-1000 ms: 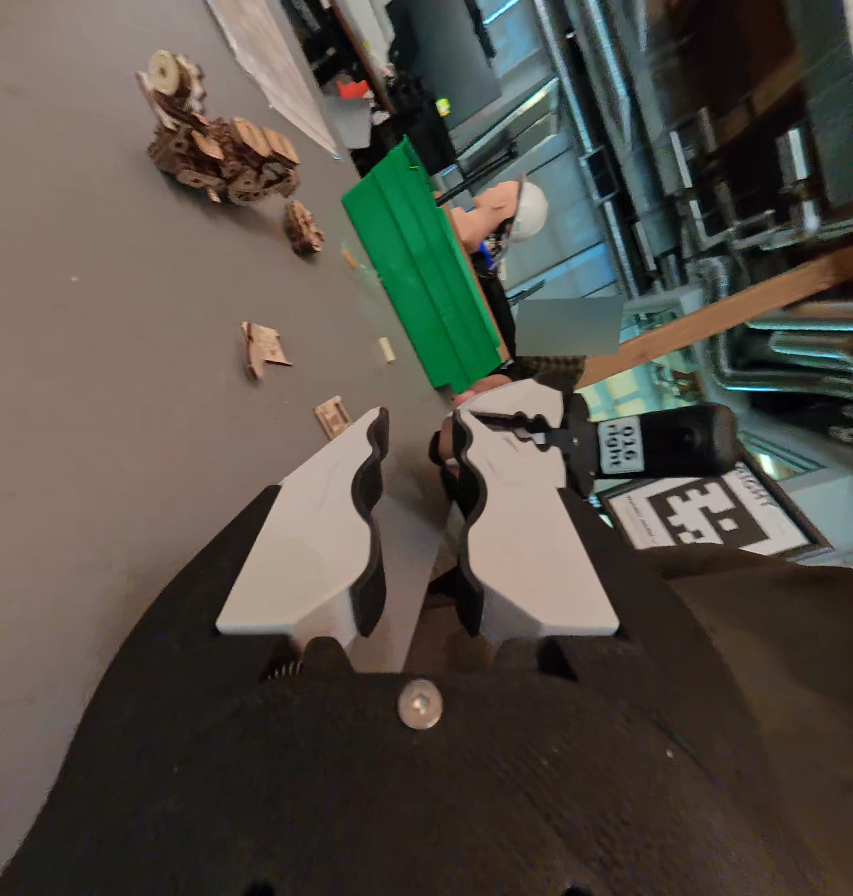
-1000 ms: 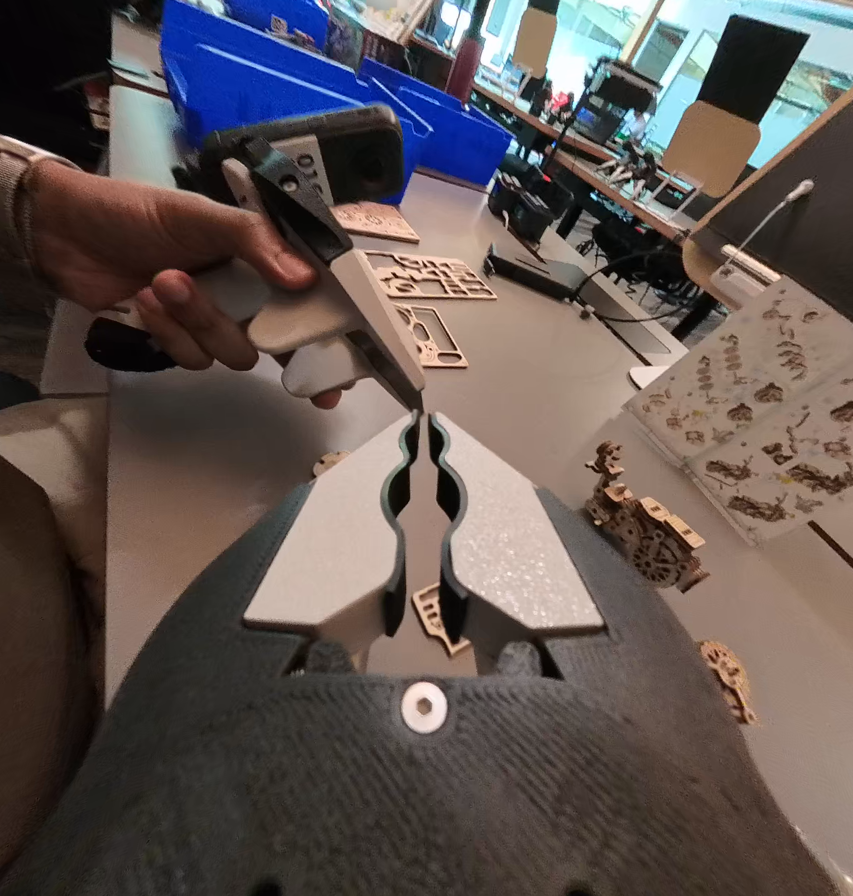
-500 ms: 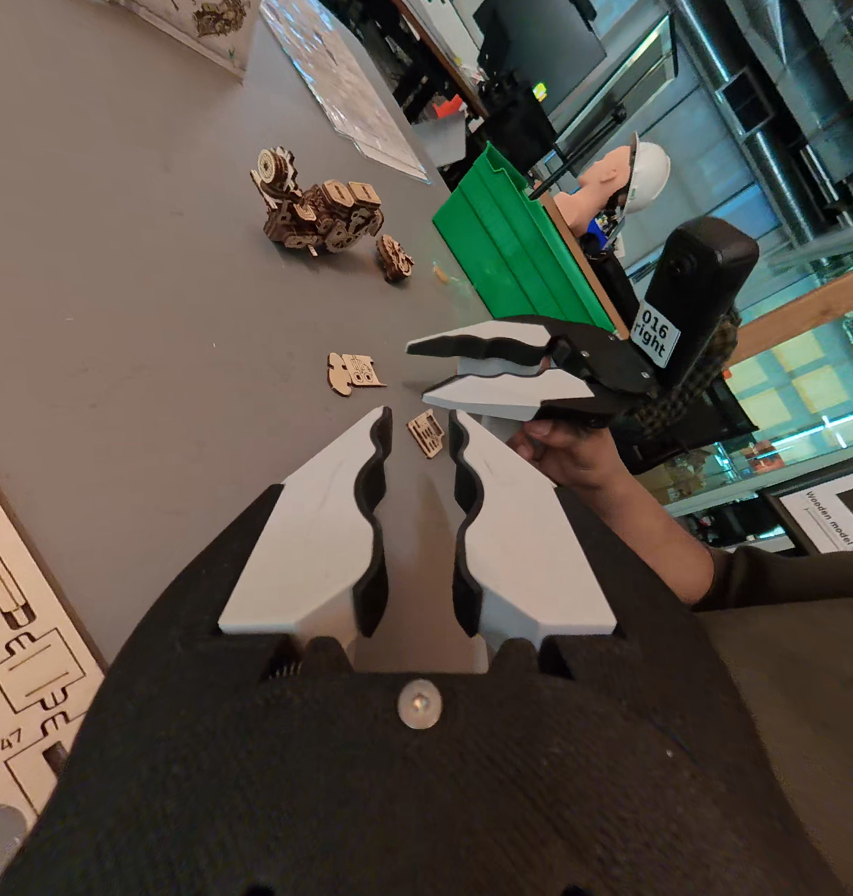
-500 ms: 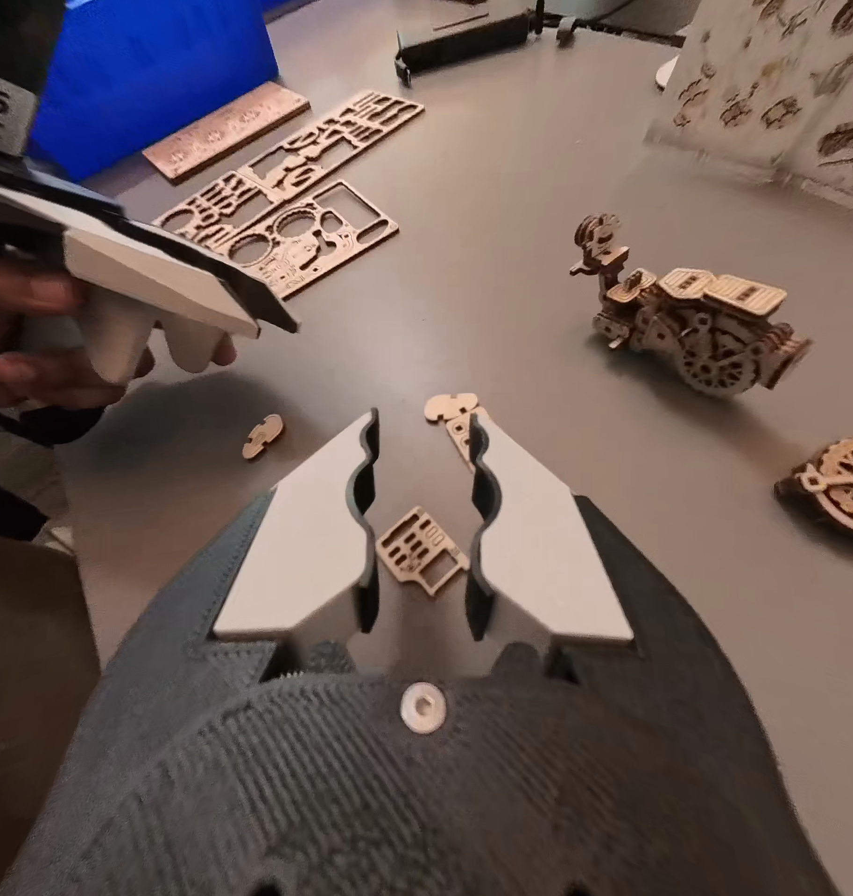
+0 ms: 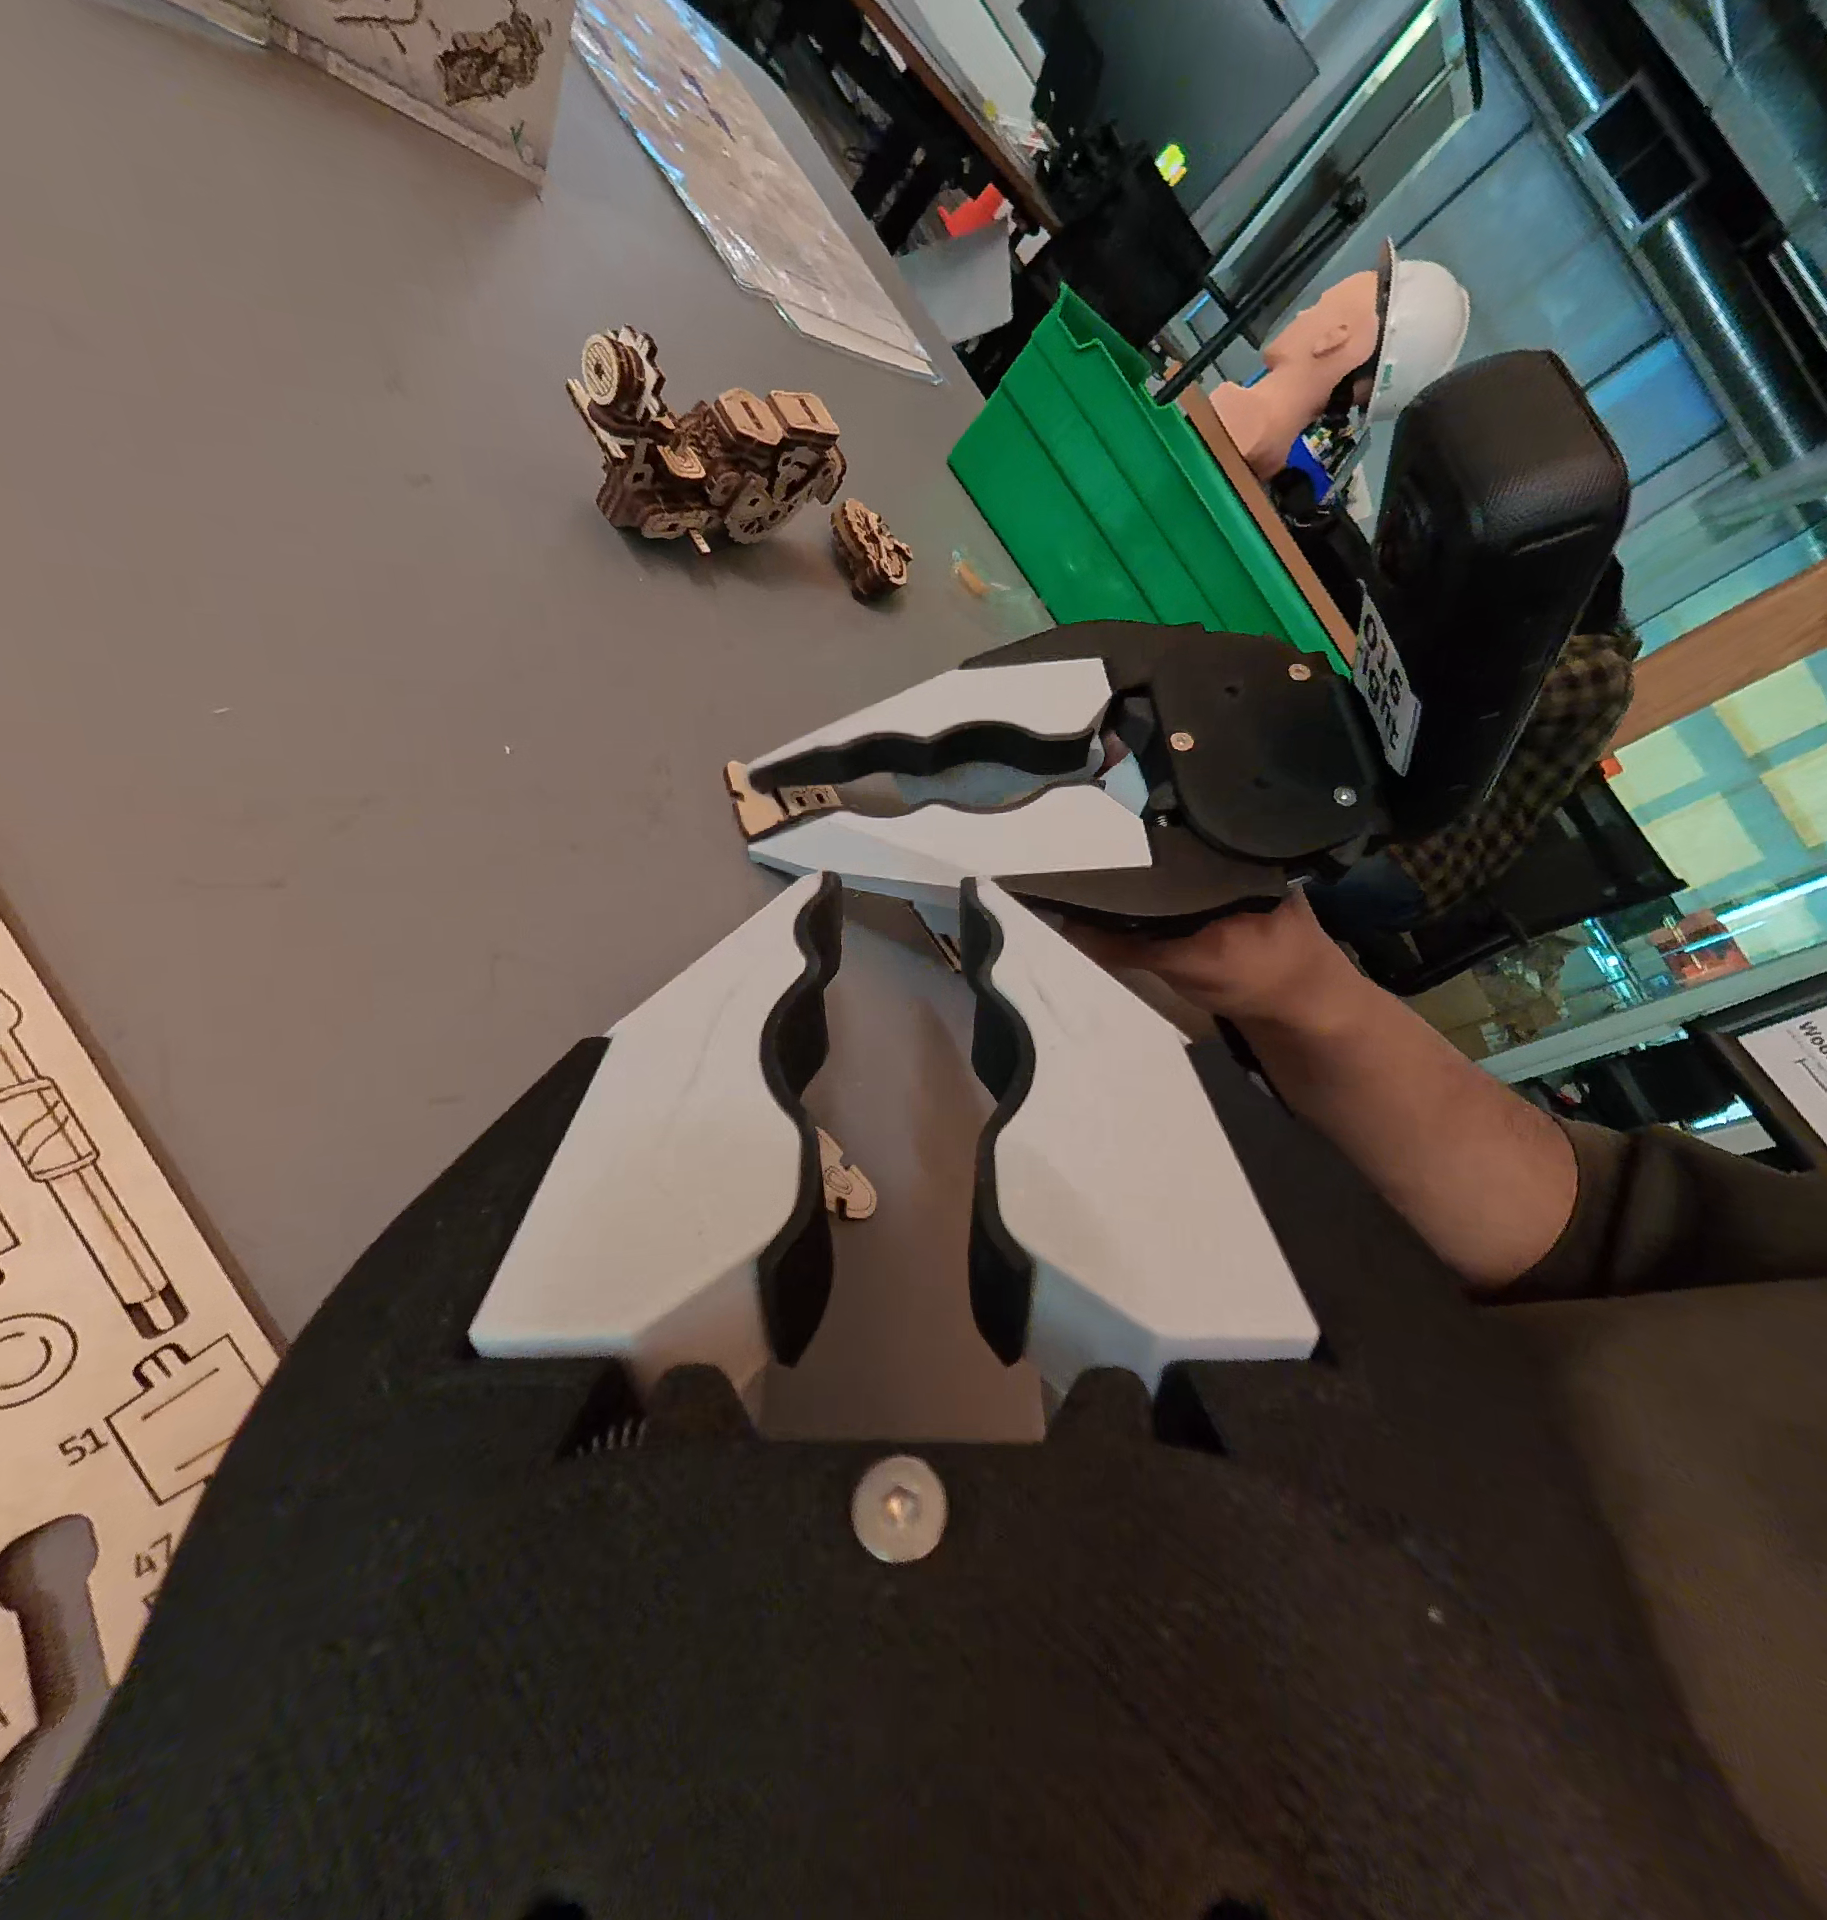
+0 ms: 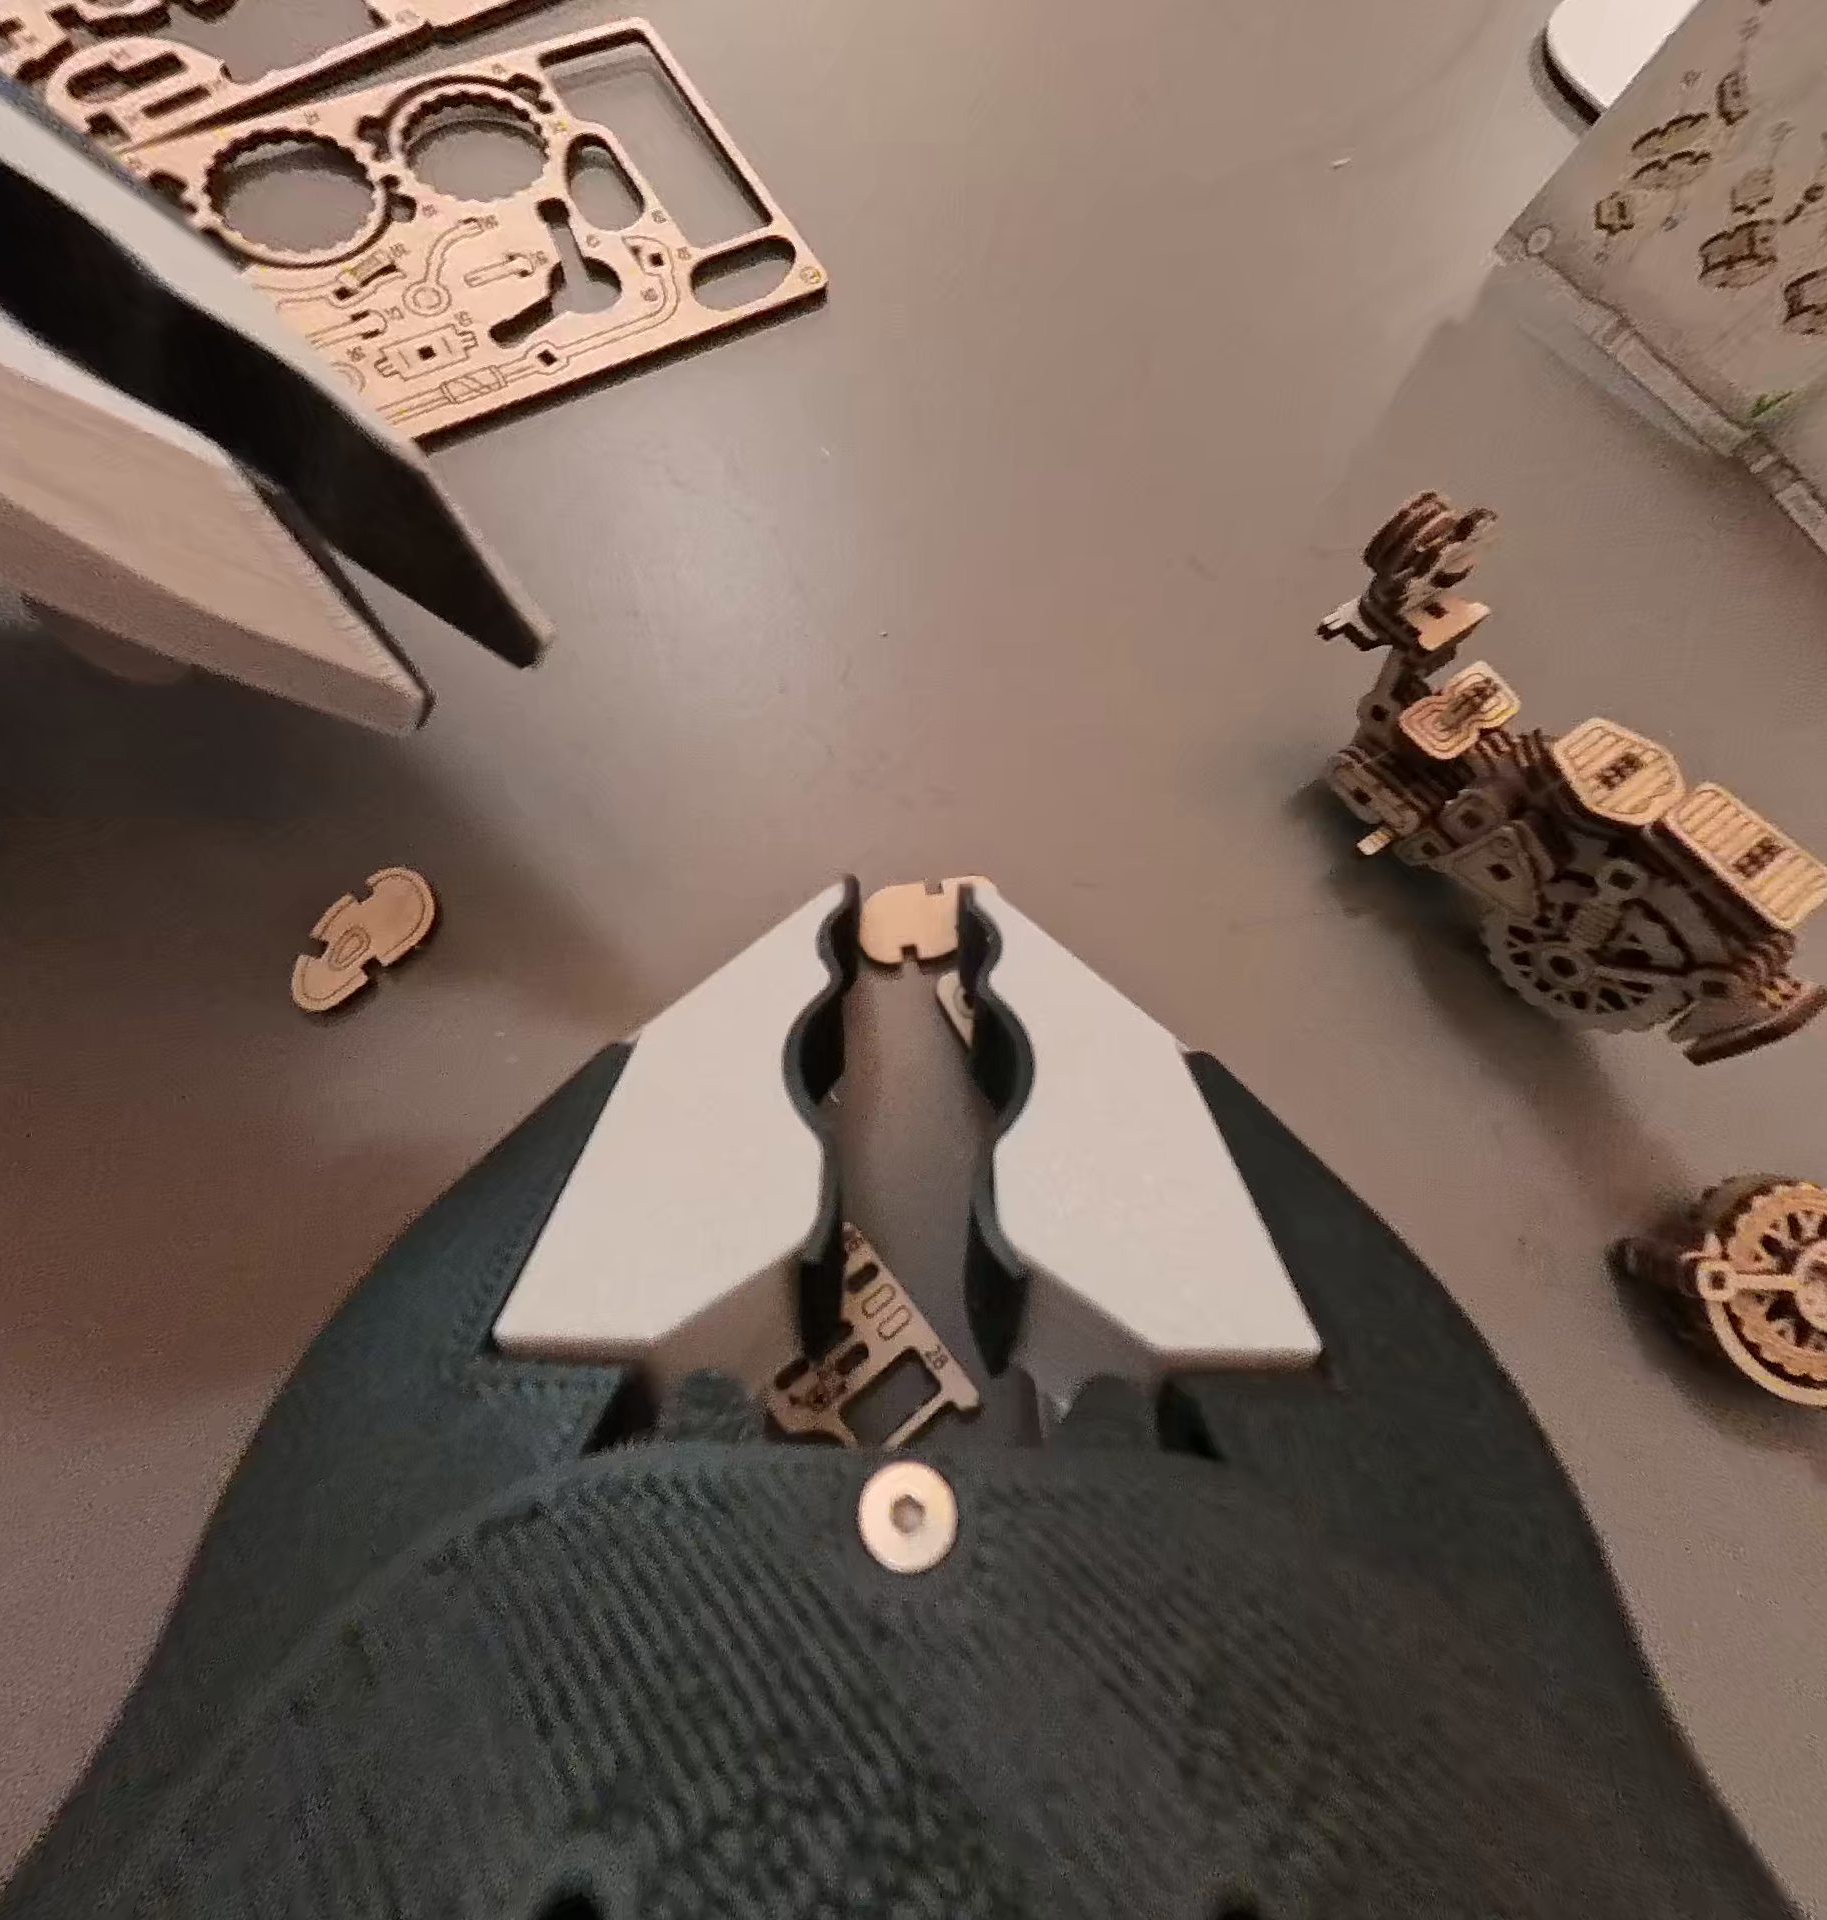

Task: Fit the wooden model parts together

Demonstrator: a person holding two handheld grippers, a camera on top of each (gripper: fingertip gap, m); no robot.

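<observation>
Between right gripper (image 6: 907, 914) jaws: flat rounded notched plywood piece (image 6: 907, 923).

The right hand-held gripper (image 6: 907, 906) has dropped toward the grey tabletop (image 6: 992, 520), its jaws narrowing around a flat rounded light wooden piece (image 6: 909, 923) at centre frame. The left hand-held gripper (image 5: 896, 902) now fills the upper left of the right wrist view.

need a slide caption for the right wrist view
Right gripper closing around a flat wooden part on the grey table, beside a part-built wooden model.
</observation>
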